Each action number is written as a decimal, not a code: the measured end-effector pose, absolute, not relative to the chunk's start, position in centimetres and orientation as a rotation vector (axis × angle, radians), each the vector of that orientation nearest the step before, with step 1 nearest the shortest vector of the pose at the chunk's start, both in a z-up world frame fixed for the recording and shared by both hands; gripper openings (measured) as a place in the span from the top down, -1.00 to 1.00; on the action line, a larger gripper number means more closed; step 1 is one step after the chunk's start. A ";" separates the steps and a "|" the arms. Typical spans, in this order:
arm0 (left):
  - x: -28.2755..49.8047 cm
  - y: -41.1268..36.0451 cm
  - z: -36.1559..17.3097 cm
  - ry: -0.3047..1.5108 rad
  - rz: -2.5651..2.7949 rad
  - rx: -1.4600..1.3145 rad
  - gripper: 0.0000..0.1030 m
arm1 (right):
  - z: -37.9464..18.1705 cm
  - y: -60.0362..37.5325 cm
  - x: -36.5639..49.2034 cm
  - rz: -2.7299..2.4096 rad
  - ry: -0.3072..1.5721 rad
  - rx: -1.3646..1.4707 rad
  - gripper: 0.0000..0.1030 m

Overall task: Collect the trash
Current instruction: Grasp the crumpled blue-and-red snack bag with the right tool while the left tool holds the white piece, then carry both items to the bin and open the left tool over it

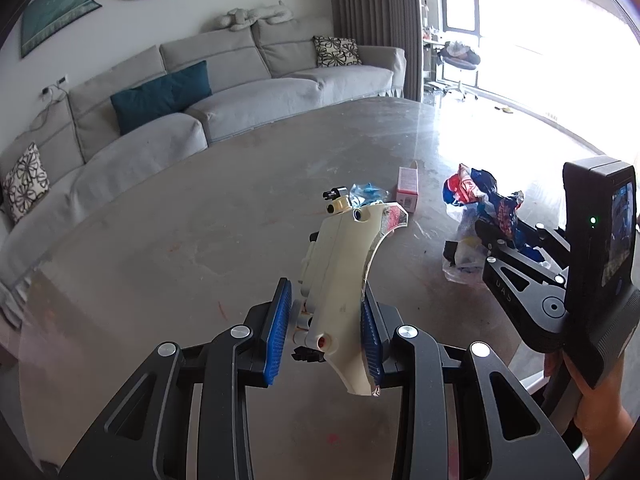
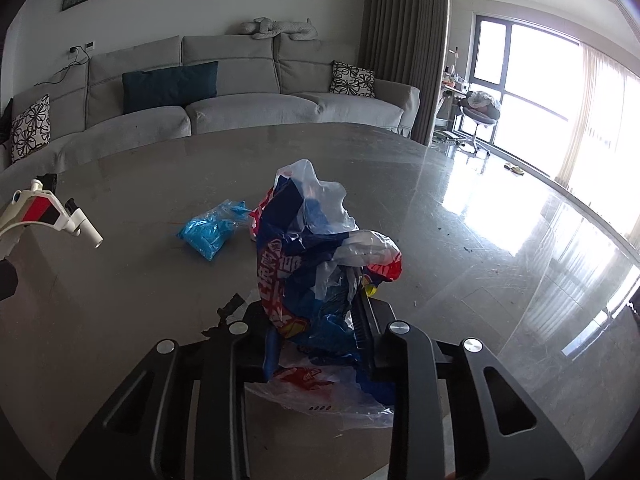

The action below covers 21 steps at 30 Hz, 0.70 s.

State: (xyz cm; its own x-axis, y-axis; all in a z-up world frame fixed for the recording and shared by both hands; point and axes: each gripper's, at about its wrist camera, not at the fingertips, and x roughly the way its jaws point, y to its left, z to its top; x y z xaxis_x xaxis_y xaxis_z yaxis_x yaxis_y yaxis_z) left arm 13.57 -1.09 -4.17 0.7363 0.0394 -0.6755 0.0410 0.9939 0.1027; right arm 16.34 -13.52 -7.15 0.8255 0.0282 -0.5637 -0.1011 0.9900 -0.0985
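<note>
A cream plastic toy part (image 1: 340,264) with a red-marked tip stands tilted between the blue pads of my left gripper (image 1: 325,296), which is shut on its lower half; its tip shows in the right wrist view (image 2: 44,216) at the far left. My right gripper (image 2: 316,312) is shut on a crumpled blue, red and white plastic bag (image 2: 312,248) that rises from the grey table (image 2: 140,280) and hides the fingertips. From the left wrist view the same bag (image 1: 480,196) and the right gripper (image 1: 496,240) sit at the right.
A blue wrapper (image 2: 212,232) lies left of the bag, and a pink box (image 1: 408,190) stands behind the toy part. A small black scrap (image 2: 230,308) lies by my right gripper. A grey sofa (image 1: 240,92) runs along the table's far side. A hand (image 1: 600,400) holds the right gripper.
</note>
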 end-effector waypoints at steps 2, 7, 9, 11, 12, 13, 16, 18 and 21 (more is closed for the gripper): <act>13.6 -0.9 -4.0 0.742 -0.004 0.120 0.33 | -6.7 -13.3 15.1 0.074 0.578 -0.140 0.39; 12.9 -1.3 -4.0 0.734 -0.017 0.128 0.33 | -5.2 -13.2 11.8 0.086 0.539 -0.170 0.39; 12.4 -1.7 -4.0 0.733 -0.028 0.132 0.33 | -4.5 -13.5 10.2 0.089 0.526 -0.168 0.39; 12.0 -2.0 -4.0 0.729 -0.042 0.140 0.33 | -4.1 -13.9 8.2 0.092 0.516 -0.175 0.39; 11.6 -2.3 -4.0 0.726 -0.049 0.140 0.33 | -3.9 -14.1 7.4 0.090 0.513 -0.181 0.40; 11.3 -2.5 -4.0 0.725 -0.060 0.141 0.33 | -3.7 -14.3 6.5 0.092 0.514 -0.185 0.40; 10.2 -3.7 -4.1 0.720 -0.090 0.153 0.33 | -3.5 -15.1 3.9 0.076 0.518 -0.197 0.40; 9.3 -4.7 -4.4 0.714 -0.120 0.162 0.33 | -3.5 -15.9 2.3 0.059 0.525 -0.196 0.40; 7.8 -6.4 -5.0 0.720 -0.164 0.174 0.33 | -3.6 -17.2 0.0 0.025 0.539 -0.190 0.40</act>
